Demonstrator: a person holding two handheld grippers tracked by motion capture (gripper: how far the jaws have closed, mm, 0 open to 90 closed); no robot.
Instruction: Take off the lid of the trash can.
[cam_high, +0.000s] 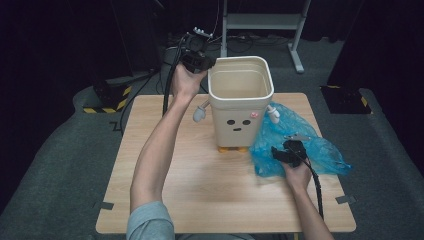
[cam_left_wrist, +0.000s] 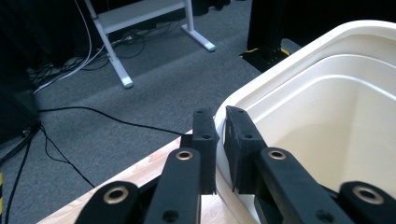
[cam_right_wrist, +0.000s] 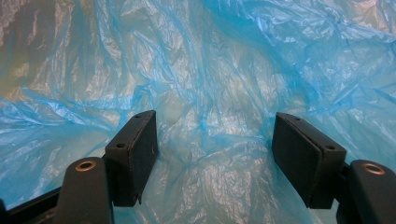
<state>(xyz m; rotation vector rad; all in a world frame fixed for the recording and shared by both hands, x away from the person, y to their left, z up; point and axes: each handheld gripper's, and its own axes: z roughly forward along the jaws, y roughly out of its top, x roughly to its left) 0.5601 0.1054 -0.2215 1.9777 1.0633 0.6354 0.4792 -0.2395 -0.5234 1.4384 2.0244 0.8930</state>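
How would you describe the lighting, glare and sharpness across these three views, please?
High view: the table is evenly lit against a dark surround, with the cream bin sharp. Left gripper view: the bin rim is bright, while the near black jaws look slightly soft. Right gripper view: white glare patches on the crinkled blue plastic bag.

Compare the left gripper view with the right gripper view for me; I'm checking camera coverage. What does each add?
Left gripper view: the left claw clamped on the rim of the cream plastic bin, grey carpet floor, a white metal stand. Right gripper view: the right claw open over the crumpled blue plastic bag. Shared: each looks along its own black jaws.
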